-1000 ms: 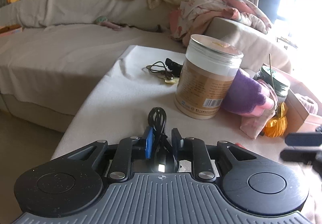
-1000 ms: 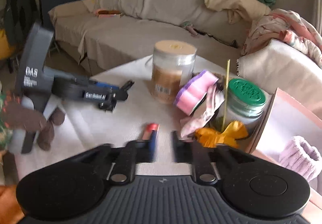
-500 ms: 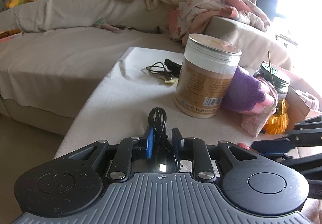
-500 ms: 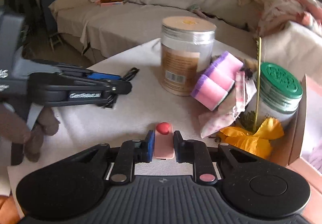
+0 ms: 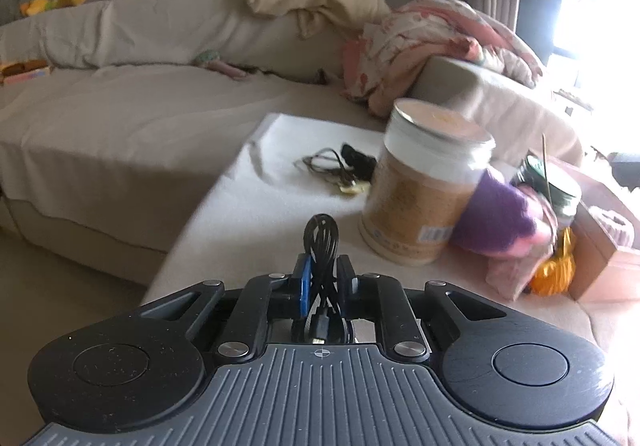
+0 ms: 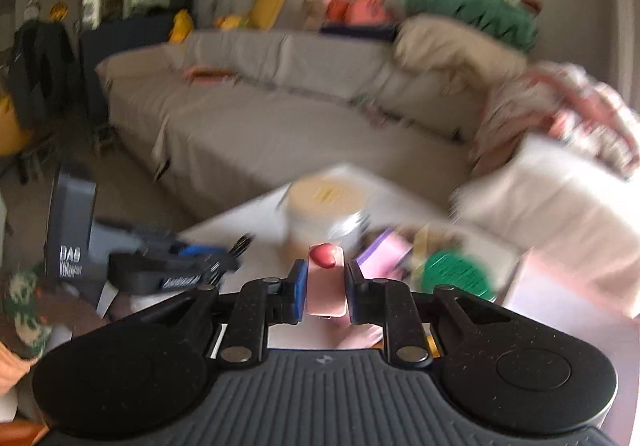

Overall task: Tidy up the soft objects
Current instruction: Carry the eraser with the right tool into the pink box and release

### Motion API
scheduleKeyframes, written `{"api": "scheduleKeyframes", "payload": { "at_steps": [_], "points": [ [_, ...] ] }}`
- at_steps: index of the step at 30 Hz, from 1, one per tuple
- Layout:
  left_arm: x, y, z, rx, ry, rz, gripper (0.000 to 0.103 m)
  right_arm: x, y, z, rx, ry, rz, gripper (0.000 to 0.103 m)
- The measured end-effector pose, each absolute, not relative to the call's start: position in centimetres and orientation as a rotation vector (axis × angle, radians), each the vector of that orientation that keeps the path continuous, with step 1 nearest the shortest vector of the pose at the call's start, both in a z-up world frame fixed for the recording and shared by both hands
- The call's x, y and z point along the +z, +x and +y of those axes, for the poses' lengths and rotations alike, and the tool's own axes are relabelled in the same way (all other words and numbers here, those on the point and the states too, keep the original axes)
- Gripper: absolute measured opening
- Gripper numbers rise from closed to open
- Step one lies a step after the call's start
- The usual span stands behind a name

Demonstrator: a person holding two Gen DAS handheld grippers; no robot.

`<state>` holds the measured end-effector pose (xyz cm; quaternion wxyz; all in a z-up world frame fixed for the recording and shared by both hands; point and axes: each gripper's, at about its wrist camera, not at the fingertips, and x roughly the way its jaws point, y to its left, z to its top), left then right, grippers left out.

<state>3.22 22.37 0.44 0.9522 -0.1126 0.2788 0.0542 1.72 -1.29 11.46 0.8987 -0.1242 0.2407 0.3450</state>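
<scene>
While the left tool is clamped on a coiled black cable and the right tool is clamped on a small pink block with a red blob on top, both loads sit only between narrow pads, so a jolt or a slackened squeeze could let either one slide out. Loose loops of the cable hang past the fingertips and could snag on the big jar just to its right, and that tall jar would likely tip if knocked. Beside it a purple and pink sponge leans against a green-lidded jar, with a yellow cloth at its foot and a cardboard box touching the pile, so the right end of the counter is crowded. Its left edge drops off near the left tool; a released item there could fall to the floor. Open room lies over the bare middle and far part of the counter, apart from a second tangle of cord. In the right view the left tool sits close on the left, so the two could collide if they cross.
</scene>
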Motion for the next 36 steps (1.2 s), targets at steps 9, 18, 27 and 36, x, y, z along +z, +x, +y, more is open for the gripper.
{"api": "scheduleKeyframes", "payload": {
  "at_steps": [9,18,27,36],
  "points": [
    [12.1,5.1,23.7,0.056,-0.182,0.365,0.016,17.0,4.1,-8.5,0.542,-0.19,0.386,0.019],
    [21.1,13.7,11.3,-0.388,-0.219,0.306,0.017,18.4,7.5,-18.3,0.344,-0.067,0.383,0.02],
    [11.1,19.6,2.8,-0.5,-0.252,0.606,0.018,14.0,8.0,-23.5,0.251,-0.047,0.471,0.061],
    [12.3,12.4,11.9,-0.214,-0.245,0.402,0.018,11.1,6.7,-21.6,0.253,-0.101,0.469,0.071]
  ]
}}
